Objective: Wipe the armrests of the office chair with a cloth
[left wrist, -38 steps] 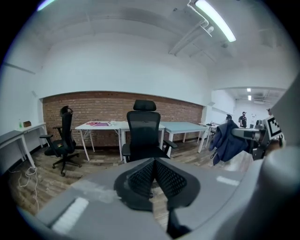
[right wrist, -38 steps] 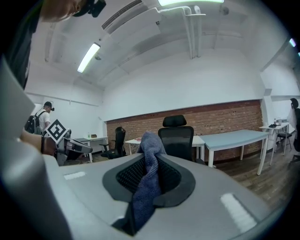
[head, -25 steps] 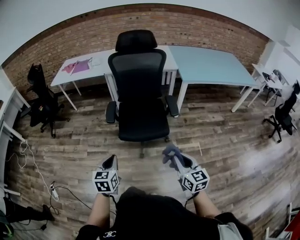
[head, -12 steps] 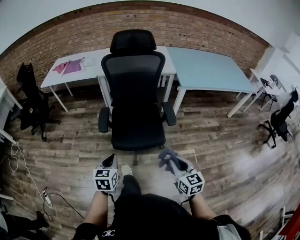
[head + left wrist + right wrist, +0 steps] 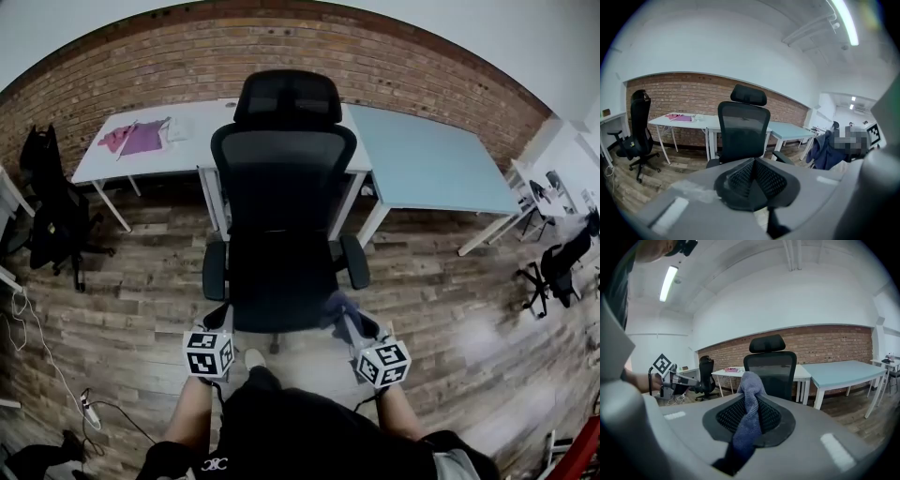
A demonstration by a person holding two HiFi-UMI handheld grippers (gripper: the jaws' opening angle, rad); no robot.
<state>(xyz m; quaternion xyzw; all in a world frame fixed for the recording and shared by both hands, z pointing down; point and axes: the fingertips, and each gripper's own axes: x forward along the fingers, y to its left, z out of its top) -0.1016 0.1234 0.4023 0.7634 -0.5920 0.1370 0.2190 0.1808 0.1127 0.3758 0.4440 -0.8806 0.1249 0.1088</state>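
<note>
While a person faces the office chair [image 5: 281, 244] on a wood floor [image 5: 450, 281], the head view shows both tongs held low by the front of its seat. Neither touches the armrests, one at the view's left [image 5: 215, 270] and one at its right [image 5: 355, 261]. The left tongs [image 5: 219, 317] carry nothing. The right tongs [image 5: 343, 317] hold a blue-grey cloth [image 5: 337, 304] near the seat's front corner, apart from the armrest beside it. Behind the chair, a white table [image 5: 112, 159] and a pale blue table [image 5: 422, 159] stand against a brick wall [image 5: 394, 66].

From the left gripper view, the left tongs [image 5: 753, 164] are fully closed, pads meeting with nothing between them, and the chair [image 5: 743, 129] stands ahead, clear of them.

From the right gripper view, the right tongs [image 5: 752, 401] are clamped on the cloth [image 5: 750, 385], which bunches above the tips and hangs down between the pads; the chair [image 5: 771, 366] stands beyond.
</note>
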